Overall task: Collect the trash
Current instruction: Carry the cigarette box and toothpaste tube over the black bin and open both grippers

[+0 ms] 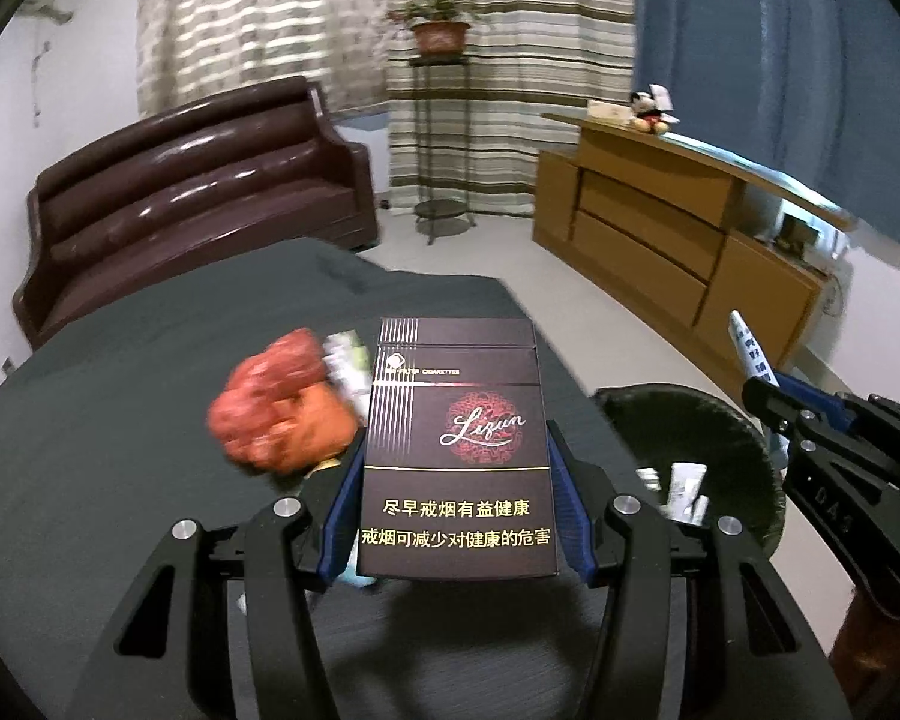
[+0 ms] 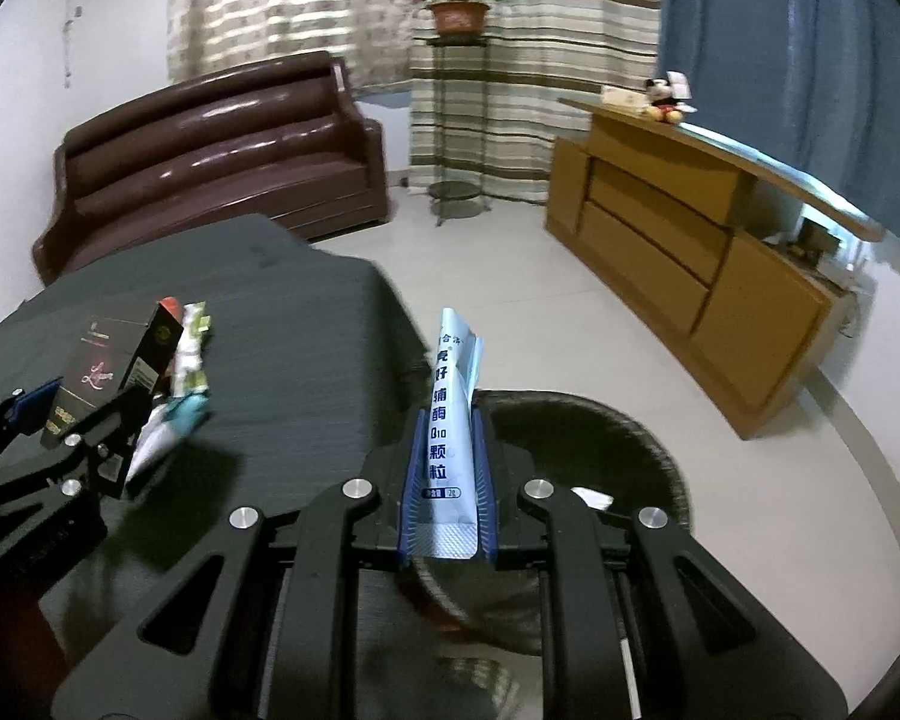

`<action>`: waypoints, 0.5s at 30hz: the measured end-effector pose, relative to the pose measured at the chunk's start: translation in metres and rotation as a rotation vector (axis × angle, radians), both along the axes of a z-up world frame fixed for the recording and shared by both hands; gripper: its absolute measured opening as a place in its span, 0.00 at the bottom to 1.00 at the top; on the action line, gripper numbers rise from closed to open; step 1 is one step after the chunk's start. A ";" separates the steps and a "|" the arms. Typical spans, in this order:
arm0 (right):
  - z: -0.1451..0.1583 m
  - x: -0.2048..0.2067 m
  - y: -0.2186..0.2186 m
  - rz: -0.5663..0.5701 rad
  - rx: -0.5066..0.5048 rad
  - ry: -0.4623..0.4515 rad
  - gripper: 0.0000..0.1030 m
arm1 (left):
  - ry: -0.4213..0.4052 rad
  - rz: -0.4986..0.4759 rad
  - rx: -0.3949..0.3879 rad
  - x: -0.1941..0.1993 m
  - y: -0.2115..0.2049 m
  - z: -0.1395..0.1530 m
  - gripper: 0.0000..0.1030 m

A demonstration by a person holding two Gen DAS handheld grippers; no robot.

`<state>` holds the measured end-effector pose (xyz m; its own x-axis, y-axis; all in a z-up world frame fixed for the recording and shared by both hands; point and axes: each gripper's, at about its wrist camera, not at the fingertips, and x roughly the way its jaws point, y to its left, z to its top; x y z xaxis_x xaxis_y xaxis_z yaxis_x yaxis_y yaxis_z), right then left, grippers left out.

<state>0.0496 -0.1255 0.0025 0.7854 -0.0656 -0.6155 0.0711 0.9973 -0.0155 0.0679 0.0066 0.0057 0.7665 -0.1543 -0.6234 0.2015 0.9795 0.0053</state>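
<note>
The dark cigarette pack (image 1: 456, 450) reads "Lizun" in script over a red roundel, "FILTER CIGARETTES" near its top, and 2 lines of yellow Chinese warning text lower down; the left gripper (image 1: 456, 504) is clamped on its 2 sides by the blue pads, holding it upright above the dark-clothed table (image 1: 120, 450). The right gripper (image 2: 449, 480) is pinched tight on a pale blue sachet (image 2: 450, 420) printed with a column of Chinese characters, "Q10" and "2g" — its top edge is torn open. Below it stands a black-lined trash bin (image 1: 744, 450), and inside are a few white packets (image 1: 684, 489), their print too small to read. Beside the pack on the table lies a crumpled red-orange wrapper (image 1: 276, 402), motion-blurred, and a green-and-white packet (image 2: 191, 354), partly hidden behind the pack.
</note>
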 end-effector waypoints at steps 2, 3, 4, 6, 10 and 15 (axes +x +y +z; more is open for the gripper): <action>-0.001 0.000 -0.013 -0.023 0.000 -0.001 0.15 | 0.004 -0.022 0.004 0.003 -0.014 -0.003 0.53; -0.001 0.000 -0.018 -0.033 0.000 -0.001 0.15 | 0.002 -0.032 0.008 0.004 -0.021 -0.003 0.53; -0.002 -0.001 -0.025 -0.044 0.002 -0.002 0.15 | 0.000 -0.040 0.010 0.004 -0.026 -0.003 0.53; -0.002 -0.002 -0.034 -0.060 0.004 -0.004 0.15 | -0.001 -0.063 0.018 0.007 -0.039 -0.005 0.53; -0.004 -0.001 -0.053 -0.091 0.010 -0.007 0.15 | 0.001 -0.089 0.028 0.009 -0.058 -0.007 0.53; -0.009 0.000 -0.072 -0.119 0.023 -0.003 0.15 | 0.010 -0.111 0.049 0.013 -0.082 -0.012 0.53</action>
